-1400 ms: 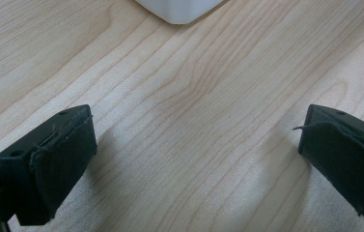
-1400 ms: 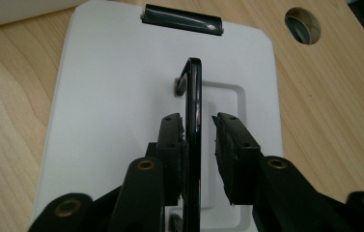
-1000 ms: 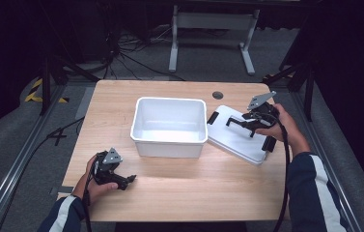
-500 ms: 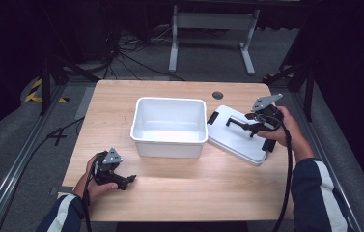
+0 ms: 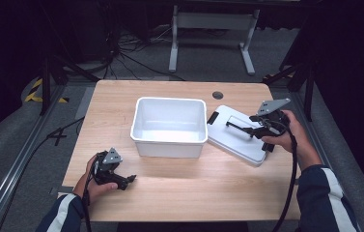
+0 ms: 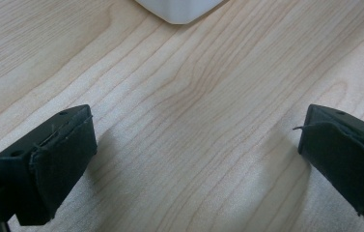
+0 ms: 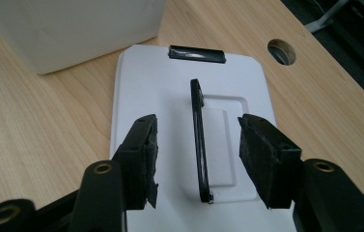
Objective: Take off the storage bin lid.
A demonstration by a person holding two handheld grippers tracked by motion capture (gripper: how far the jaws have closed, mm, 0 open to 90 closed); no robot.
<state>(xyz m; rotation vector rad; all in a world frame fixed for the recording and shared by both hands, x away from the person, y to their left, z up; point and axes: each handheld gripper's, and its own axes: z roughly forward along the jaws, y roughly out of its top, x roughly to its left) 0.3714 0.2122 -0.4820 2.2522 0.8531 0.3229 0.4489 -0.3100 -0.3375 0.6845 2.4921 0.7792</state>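
Lid handle [image 7: 198,140]: upright between right gripper's [image 7: 198,154] spread jaws, untouched.
Left gripper [image 6: 194,159]: spread, table's near-left.
Bin [image 5: 169,126]: empty.

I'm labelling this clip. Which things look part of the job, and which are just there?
Likely in play:
- white lid, its black handle between the right gripper jaws
- white bin

Just there:
- left gripper, open on the table
- cable hole

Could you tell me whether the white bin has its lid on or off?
Off. The white bin stands open-topped, and its lid lies flat on the table beside it.
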